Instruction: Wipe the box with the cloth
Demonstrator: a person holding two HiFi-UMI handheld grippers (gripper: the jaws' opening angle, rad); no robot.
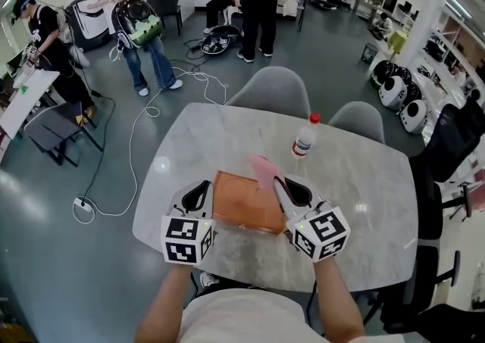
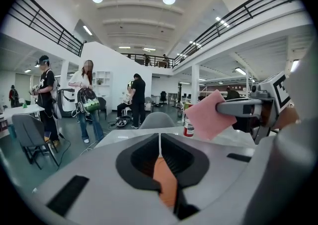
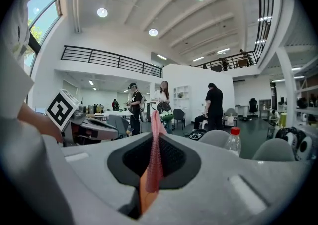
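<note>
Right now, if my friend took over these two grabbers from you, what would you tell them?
Left gripper: shut on the left edge of the orange box, holding it steady.
Right gripper: shut on the pink cloth, at the box's right edge.
Where things are: the box is at the near middle of the table. The cloth sticks up above it, not flat on the lid. A bottle stands behind, apart from both.
Done: box and cloth are gripped.
Left: lay the cloth on the box and wipe. I can't tell how much is already wiped.
</note>
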